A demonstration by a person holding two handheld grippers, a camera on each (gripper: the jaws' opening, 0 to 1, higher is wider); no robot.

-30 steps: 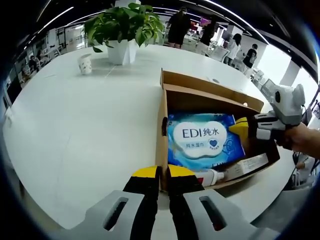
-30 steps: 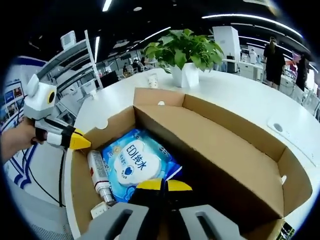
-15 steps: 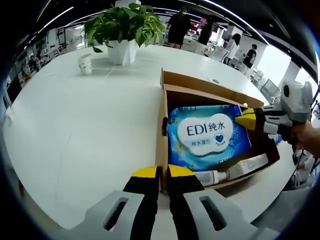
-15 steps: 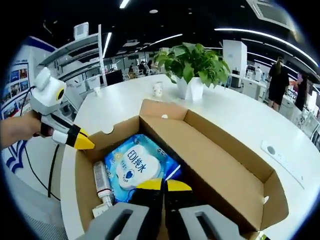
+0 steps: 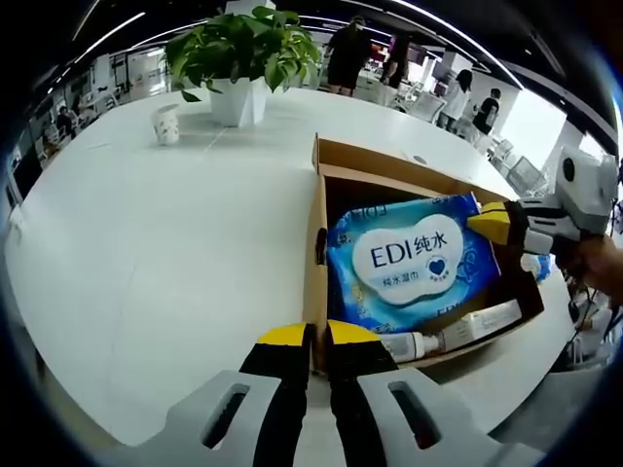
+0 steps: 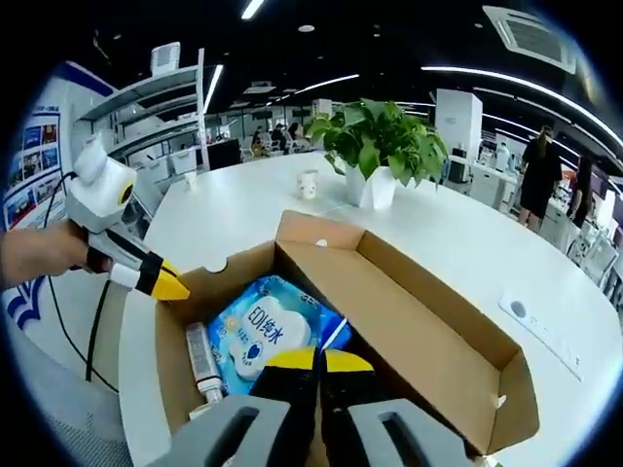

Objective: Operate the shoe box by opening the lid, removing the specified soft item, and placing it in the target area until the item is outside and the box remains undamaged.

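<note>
Shoe box (image 5: 409,263) sits lid-open on the white table (image 5: 165,233), so the contents are reachable. Inside, the blue wipes pack (image 5: 409,263) tilts up at its far edge, with the right gripper (image 5: 492,222) pinched on that edge, prob. to lift it out w/o stressing the cardboard. Left gripper (image 5: 316,336), jaws together and empty, rests against the box's near wall, likely steadying it. Pack label reads "EDI 纯水"; smaller print unreadable. A tube (image 5: 443,336) lies beside the pack, at the box's near end.

potted plant (image 5: 243,53) on white table (image 5: 146,243) | paper cup (image 5: 166,124) beside it | people standing behind
</note>
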